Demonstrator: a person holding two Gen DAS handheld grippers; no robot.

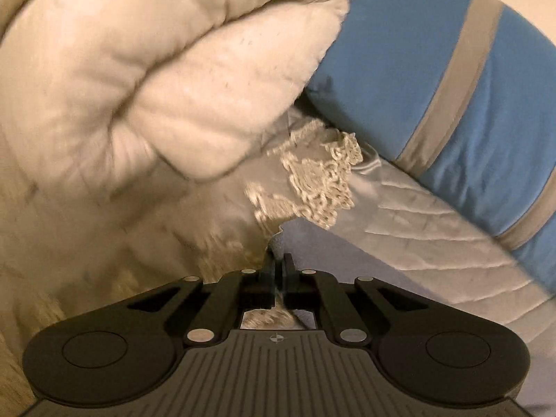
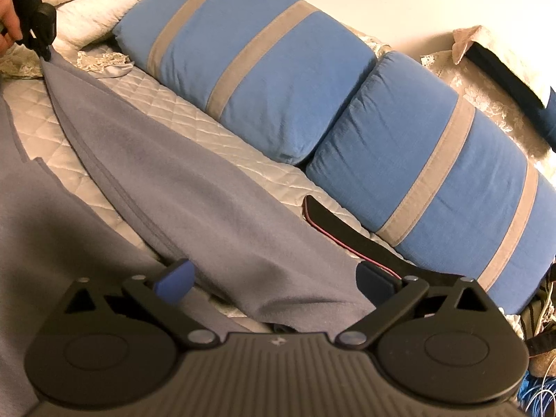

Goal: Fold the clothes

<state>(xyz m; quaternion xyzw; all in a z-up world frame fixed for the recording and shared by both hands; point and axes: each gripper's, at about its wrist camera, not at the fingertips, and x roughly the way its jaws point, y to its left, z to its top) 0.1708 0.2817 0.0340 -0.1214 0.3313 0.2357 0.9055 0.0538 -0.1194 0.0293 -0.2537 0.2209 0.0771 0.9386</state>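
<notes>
Grey-blue garment (image 2: 194,187) – corner pinched by left gripper (image 2: 45,56), right gripper (image 2: 274,286) spread wide, two striped cushions (image 2: 243,59).

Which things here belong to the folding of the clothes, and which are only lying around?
Belonging to the job:
- grey-blue garment
- left tongs, shut on the garment's corner
- right tongs, open over the garment

Only lying around:
- two blue striped cushions
- white duvet
- lace trim
- quilted cover
- black strap
</notes>
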